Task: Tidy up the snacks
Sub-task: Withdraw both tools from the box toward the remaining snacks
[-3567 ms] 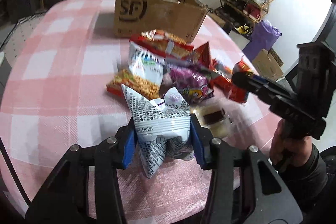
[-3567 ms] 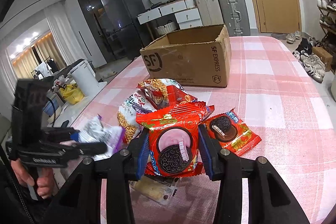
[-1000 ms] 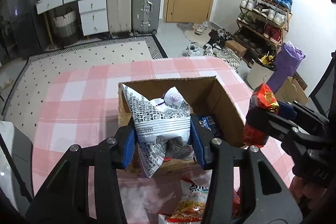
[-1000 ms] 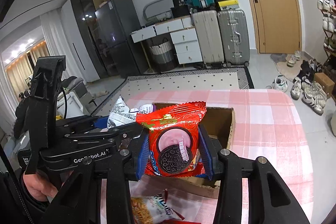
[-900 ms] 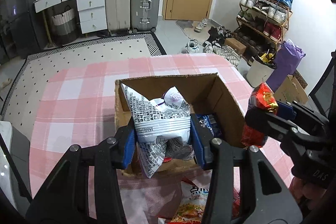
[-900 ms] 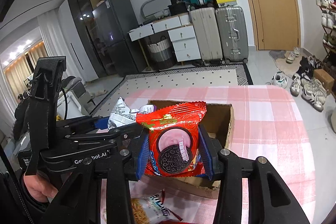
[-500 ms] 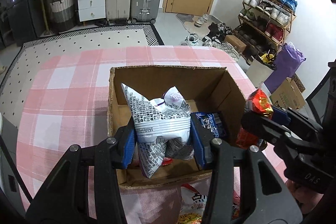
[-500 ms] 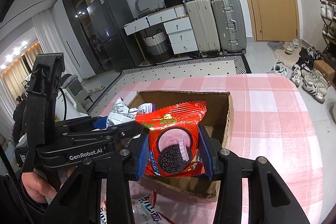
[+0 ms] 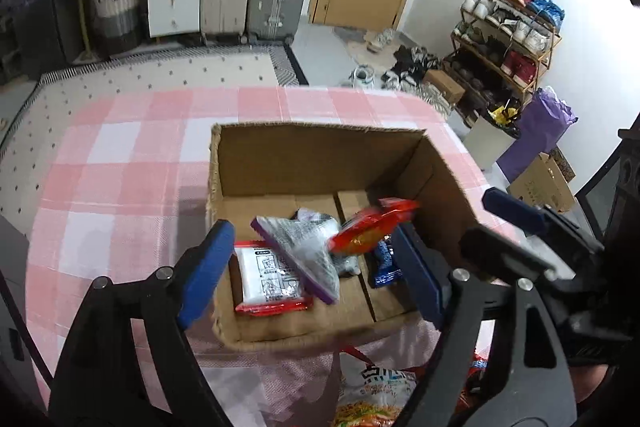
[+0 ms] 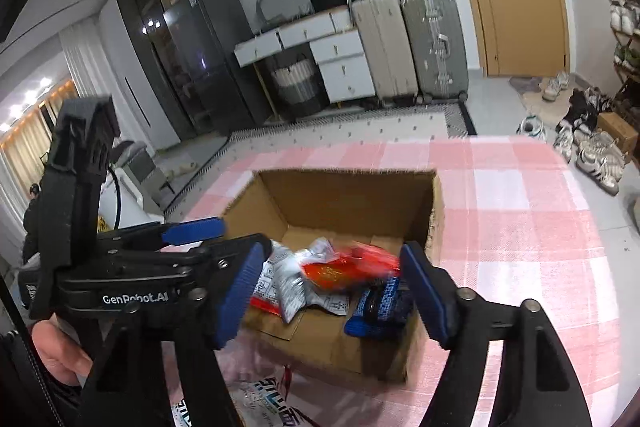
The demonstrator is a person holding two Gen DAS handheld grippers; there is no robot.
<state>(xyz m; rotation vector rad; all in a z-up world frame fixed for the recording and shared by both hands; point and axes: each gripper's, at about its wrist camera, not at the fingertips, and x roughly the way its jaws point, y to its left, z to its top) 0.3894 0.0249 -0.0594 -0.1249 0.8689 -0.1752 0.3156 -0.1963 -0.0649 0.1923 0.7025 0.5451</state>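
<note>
- Both tongs now opening — left gripper (image 9: 308, 269) has dropped its grey packet (image 9: 308, 255), right gripper (image 10: 334, 285) its red packet (image 10: 344, 273).
- Both lie inside the cardboard box (image 9: 320, 143) — more snacks wait outside.

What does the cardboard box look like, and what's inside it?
The cardboard box is plain brown with its top open, sitting upright on the pink checked tablecloth. Inside lie a white-and-red packet, a silvery snack bag, a blurred red cookie pack and a blue packet. Neither gripper touches the box.
</note>
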